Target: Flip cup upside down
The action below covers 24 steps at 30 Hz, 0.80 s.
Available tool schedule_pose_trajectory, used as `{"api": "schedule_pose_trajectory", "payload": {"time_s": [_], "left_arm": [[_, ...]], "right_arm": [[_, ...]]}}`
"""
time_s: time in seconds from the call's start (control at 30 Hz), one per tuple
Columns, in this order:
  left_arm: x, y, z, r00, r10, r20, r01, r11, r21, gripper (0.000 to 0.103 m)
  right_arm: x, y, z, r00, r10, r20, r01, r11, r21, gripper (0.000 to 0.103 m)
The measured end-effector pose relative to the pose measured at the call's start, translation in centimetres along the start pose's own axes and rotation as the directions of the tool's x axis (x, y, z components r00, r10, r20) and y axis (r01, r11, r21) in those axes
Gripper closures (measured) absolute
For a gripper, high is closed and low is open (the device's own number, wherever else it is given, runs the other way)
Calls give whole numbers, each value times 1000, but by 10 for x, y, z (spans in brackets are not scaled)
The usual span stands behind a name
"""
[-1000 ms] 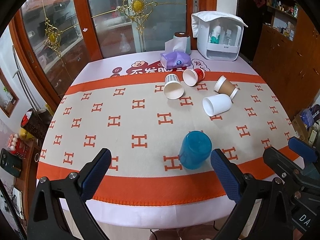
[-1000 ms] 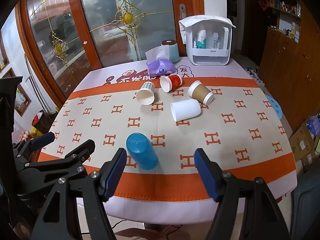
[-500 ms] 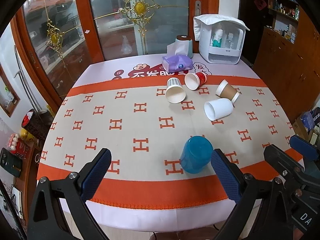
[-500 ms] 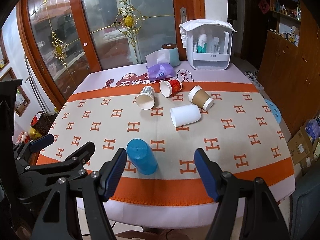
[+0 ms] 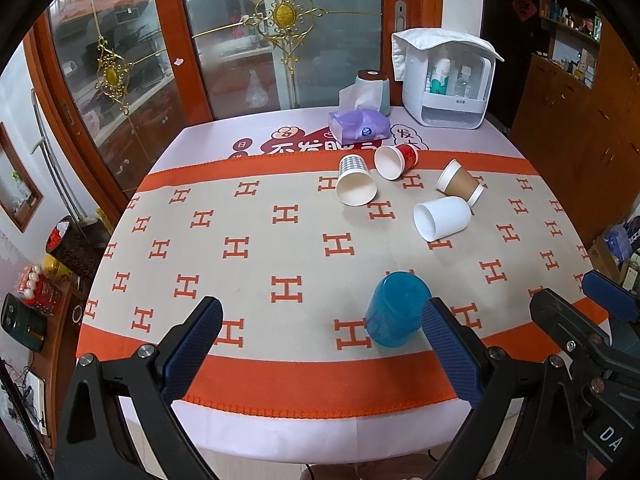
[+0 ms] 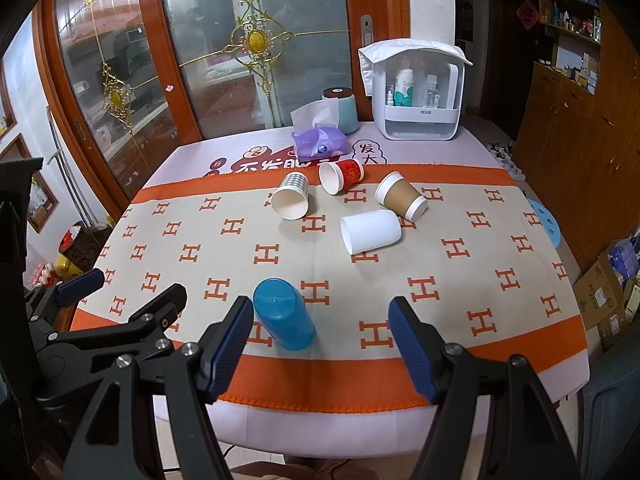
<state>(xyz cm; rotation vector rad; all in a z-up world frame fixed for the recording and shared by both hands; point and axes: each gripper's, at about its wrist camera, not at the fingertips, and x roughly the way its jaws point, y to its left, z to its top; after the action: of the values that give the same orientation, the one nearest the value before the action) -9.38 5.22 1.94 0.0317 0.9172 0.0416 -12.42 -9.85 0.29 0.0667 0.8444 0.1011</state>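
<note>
Jaws: both grippers stand wide apart and hold nothing; the left gripper (image 5: 320, 344) and the right gripper (image 6: 320, 344) hang over the near edge of the table (image 5: 280, 436).
Pads: dark blue, finely ribbed, on black metal arms with silver bolts.
Blue cup (image 6: 285, 314): smooth glossy plastic, cylindrical, standing mouth down on the near orange band with its flat base up; in the left view it sits just beside that gripper's right pad.
Cloth (image 5: 256, 248): woven beige runner with orange H marks, orange borders and a stitched edge.
Paper cups: four lie on their sides farther back, all empty as far as their mouths show: a checked cup (image 5: 355, 181), a red cup (image 5: 396, 160), a brown cup (image 5: 460, 182) with a white rim, and a plain white cup (image 5: 442, 218) touching it.
Tissue pack (image 5: 359, 127): soft purple wrapper, white sheet pulled up.
White organiser (image 6: 416, 96): hard plastic box holding bottles, labels too small to read.
</note>
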Motion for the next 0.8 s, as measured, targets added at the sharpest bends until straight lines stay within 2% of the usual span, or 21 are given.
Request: {"api": "schedule_pose_trajectory", "payload": {"time_s": [0.8], "left_arm": [[1, 6, -3, 1000, 12, 1, -12, 1000, -1, 4]], "right_arm": [[5, -5, -2, 1000, -4, -7, 4, 1000, 5, 33]]}}
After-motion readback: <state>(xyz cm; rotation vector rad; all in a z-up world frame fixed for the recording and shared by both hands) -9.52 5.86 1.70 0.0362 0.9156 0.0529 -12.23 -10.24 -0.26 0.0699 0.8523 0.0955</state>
